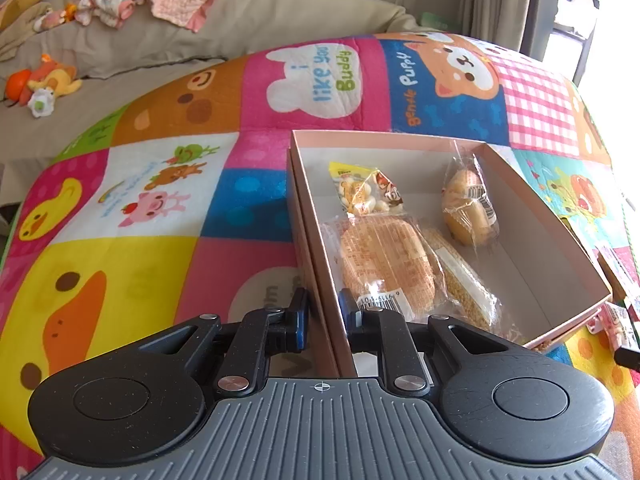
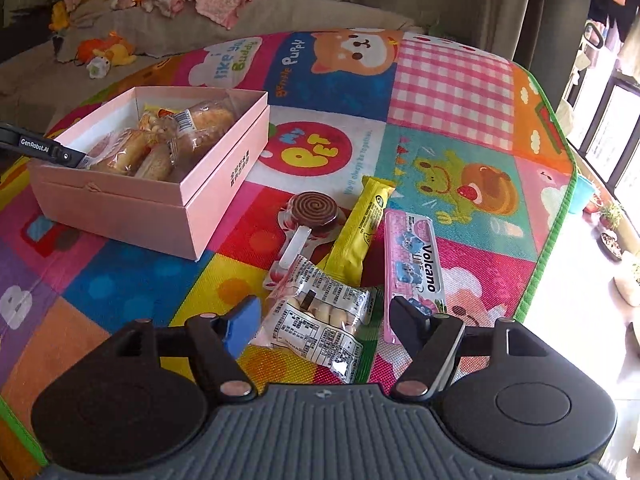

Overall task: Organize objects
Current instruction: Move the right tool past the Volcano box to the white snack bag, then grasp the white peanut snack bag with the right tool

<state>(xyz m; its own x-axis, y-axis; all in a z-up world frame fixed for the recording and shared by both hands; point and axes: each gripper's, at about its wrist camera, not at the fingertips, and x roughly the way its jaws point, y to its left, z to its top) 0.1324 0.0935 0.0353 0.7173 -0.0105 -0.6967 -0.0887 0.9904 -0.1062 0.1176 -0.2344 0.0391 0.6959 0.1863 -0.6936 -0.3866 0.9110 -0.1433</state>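
Note:
A pink box (image 1: 532, 204) (image 2: 224, 184) sits on the colourful play mat and holds several wrapped snacks, among them a round bread (image 1: 384, 264). My left gripper (image 1: 324, 320) straddles the box's near left wall, one finger outside and one inside; the jaws look closed on the wall. My right gripper (image 2: 324, 320) is open around a clear biscuit packet (image 2: 320, 320) lying on the mat. Beyond it lie a swirl lollipop (image 2: 312, 212), a yellow stick pack (image 2: 360, 232) and a pink Volcano pack (image 2: 412, 268).
The play mat (image 2: 448, 88) ends at a green edge on the right, with floor and plant pots beyond. A beige sofa (image 1: 240, 28) with clothes and plush toys lies behind. More small packs (image 1: 620, 300) lie right of the box.

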